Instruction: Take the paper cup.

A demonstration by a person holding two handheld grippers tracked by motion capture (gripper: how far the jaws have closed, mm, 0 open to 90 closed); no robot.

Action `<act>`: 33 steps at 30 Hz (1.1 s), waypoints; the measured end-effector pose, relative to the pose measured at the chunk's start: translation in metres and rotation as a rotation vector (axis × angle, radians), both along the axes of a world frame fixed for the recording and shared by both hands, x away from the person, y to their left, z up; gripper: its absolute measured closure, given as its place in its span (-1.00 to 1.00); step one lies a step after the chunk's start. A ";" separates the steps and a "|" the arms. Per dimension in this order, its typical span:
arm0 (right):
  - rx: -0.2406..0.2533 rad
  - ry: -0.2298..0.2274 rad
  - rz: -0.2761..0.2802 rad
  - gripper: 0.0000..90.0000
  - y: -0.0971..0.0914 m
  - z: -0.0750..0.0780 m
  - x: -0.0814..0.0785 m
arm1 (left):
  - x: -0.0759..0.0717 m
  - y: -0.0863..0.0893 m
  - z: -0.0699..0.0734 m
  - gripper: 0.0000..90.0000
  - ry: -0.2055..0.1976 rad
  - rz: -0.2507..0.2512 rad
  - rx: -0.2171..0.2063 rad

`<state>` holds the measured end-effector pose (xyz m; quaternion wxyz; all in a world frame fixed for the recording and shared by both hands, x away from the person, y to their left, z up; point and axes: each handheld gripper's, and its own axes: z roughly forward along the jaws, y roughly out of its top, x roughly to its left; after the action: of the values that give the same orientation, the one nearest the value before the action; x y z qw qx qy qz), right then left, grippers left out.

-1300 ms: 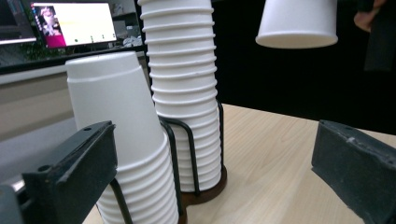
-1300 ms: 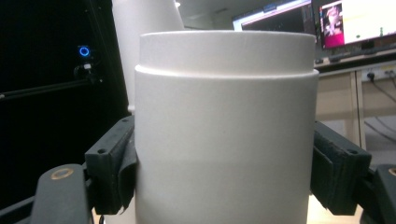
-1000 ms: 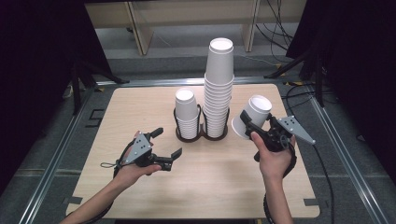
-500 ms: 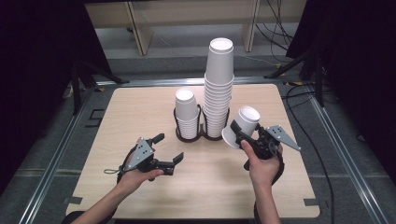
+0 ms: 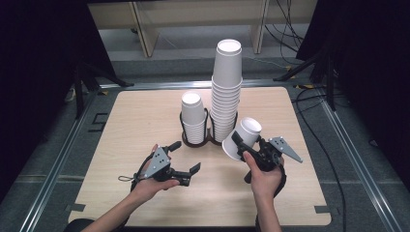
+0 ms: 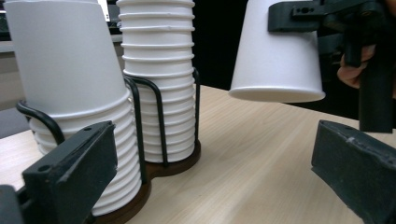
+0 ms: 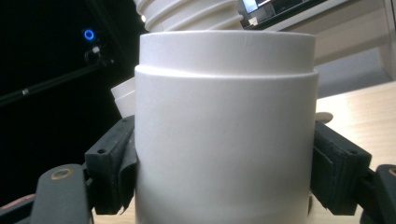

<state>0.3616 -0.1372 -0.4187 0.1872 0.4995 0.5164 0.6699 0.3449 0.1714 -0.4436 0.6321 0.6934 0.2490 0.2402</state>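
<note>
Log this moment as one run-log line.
right gripper: shut on paper cup, upside down above table | left gripper: open, empty | cup holder: two stacks

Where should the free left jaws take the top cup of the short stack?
Grip the top cup across its bare wall above the nested rims, coming from the front: there the sides stand clear of the wire holder. The left gripper is open.

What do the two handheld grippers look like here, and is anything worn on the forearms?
Both the left gripper and the right gripper are black with two blocky jaws, each topped by a grey three-cornered plate. A thin dark cable trails from each. The forearms are bare, with no sleeves showing.
</note>
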 end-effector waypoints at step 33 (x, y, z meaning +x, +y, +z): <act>0.226 0.176 0.073 -0.51 0.034 -0.051 0.006 | -0.002 0.000 -0.020 -1.00 0.026 -0.028 0.016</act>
<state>0.3677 -0.1032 -0.4697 0.0592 0.5552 0.4700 0.6836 0.3432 0.1714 -0.4632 0.6266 0.7048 0.2456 0.2244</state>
